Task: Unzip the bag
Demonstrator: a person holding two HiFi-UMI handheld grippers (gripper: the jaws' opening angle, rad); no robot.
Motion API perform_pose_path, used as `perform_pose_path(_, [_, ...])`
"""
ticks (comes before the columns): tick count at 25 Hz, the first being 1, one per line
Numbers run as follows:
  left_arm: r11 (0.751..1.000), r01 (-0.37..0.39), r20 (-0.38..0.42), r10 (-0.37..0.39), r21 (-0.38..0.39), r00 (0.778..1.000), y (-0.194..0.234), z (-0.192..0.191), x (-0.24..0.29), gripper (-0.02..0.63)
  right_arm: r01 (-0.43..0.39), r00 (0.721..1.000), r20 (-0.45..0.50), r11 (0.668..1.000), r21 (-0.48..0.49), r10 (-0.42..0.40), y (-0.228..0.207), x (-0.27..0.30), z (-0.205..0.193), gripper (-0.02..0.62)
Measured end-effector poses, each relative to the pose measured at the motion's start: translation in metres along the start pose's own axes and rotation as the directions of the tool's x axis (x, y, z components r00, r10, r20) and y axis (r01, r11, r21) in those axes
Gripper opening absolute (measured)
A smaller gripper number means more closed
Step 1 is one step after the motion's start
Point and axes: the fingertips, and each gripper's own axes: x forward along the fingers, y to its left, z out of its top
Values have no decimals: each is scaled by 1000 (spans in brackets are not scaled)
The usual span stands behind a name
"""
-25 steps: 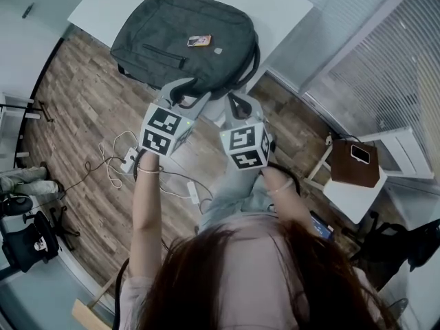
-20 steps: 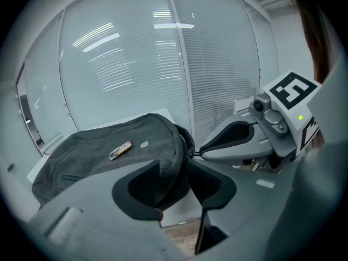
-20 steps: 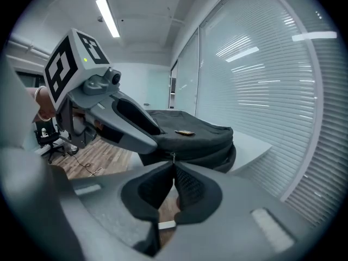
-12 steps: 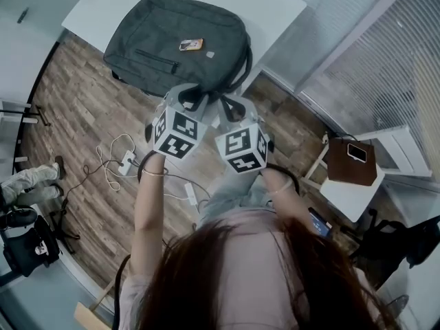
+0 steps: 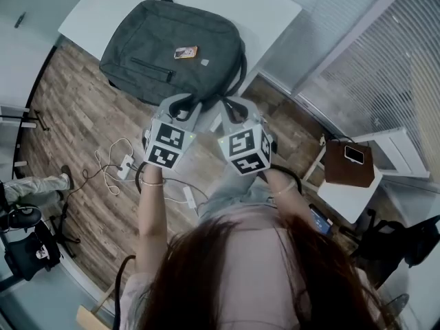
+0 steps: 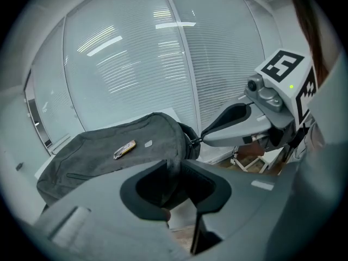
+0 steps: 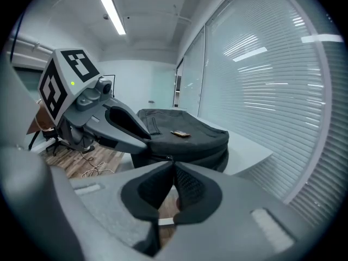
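Bag (image 5: 172, 47) lies flat on the white table (image 5: 271, 9). Its near side sits at the table's near edge, possibly a little over it. A small orange tag (image 5: 184, 51) lies on its top face.

Left tool (image 6: 172, 166): jaws have just been closing. A fold of the bag's near corner stands between them, and the pads look to be pressing on it.

Right tool (image 7: 173, 165): jaws drawn together on the zip pull (image 6: 194, 140) at the bag's near right corner. Both tools are close side by side.

Zip looks shut; the pulling step is not yet begun.

Risks, as I judge them:
- The pull is small and held only at the very tips. A tug off the line of the zip could let it slip out.
- The left hold is on a thin fold. If it gives, nothing anchors the bag, and it would drag with the pull instead of opening.
- With the bag so near the edge, a drag toward the person could tip it to the floor, the tag with it.
- Loose fabric by the slider could jam it.
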Motion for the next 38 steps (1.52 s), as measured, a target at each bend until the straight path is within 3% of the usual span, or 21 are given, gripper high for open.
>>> perform_pose_path(12, [991, 93, 10, -92, -93, 996, 0, -3, 3, 89, 8, 1000, -6, 1000, 8, -8, -28, 6, -2, 11])
perform_pose_path(18, [974, 166, 26, -164, -157, 986, -2, -6, 3, 89, 19, 1000, -16, 1000, 1, -19, -41, 9, -2, 11])
perform_pose_path(38, [943, 264, 62, -256, -202, 965, -1, -9, 6, 87, 31, 999, -19, 999, -26, -31, -79, 24, 2, 12])
